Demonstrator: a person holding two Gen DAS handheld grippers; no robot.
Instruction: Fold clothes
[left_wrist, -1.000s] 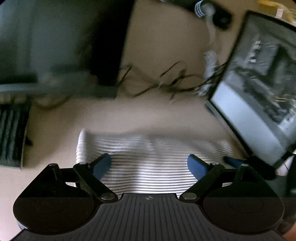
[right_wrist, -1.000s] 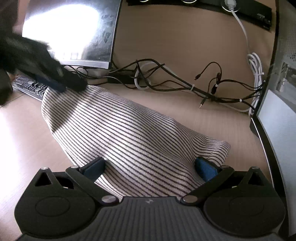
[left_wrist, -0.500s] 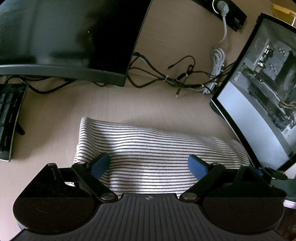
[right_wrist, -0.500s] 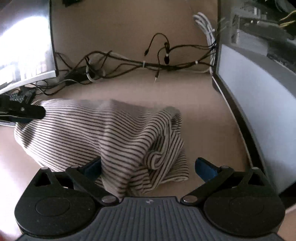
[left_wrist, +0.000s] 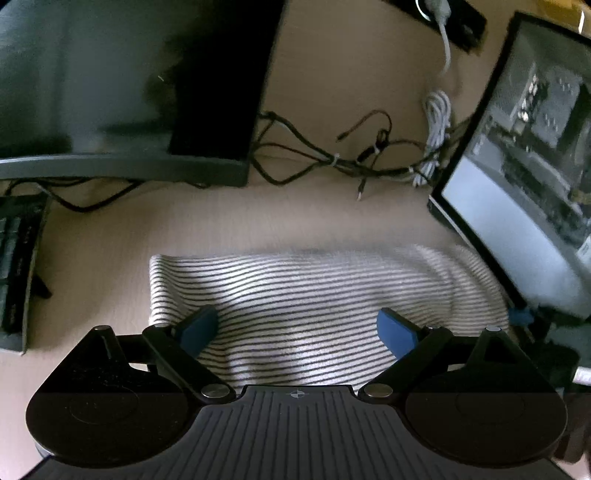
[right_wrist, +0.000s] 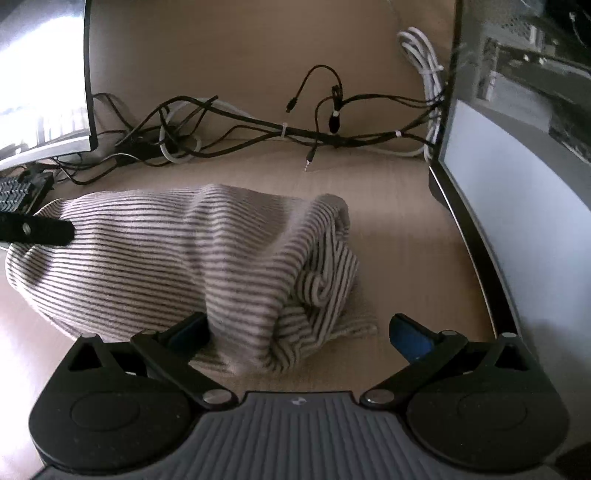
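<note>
A striped black-and-white garment (left_wrist: 303, 295) lies folded in a long band on the light wooden desk (left_wrist: 221, 225). My left gripper (left_wrist: 299, 328) hovers over its near edge, open, both blue pads resting above the cloth. In the right wrist view the same garment (right_wrist: 177, 251) is bunched, with a rolled end (right_wrist: 321, 280) on its right side. My right gripper (right_wrist: 299, 332) is open at that end, the left pad against the cloth and the right pad over bare desk. A black finger of the left gripper (right_wrist: 33, 230) lies on the garment's far left.
A dark monitor (left_wrist: 129, 92) stands at the back left, with a keyboard (left_wrist: 14, 273) beside it. A glass-sided computer case (left_wrist: 524, 177) walls off the right. A tangle of black and white cables (right_wrist: 288, 129) runs along the back of the desk.
The left gripper drew back slightly and its view blurred. The right gripper moved a little closer to the bunched right end of the garment. Both stay open.
</note>
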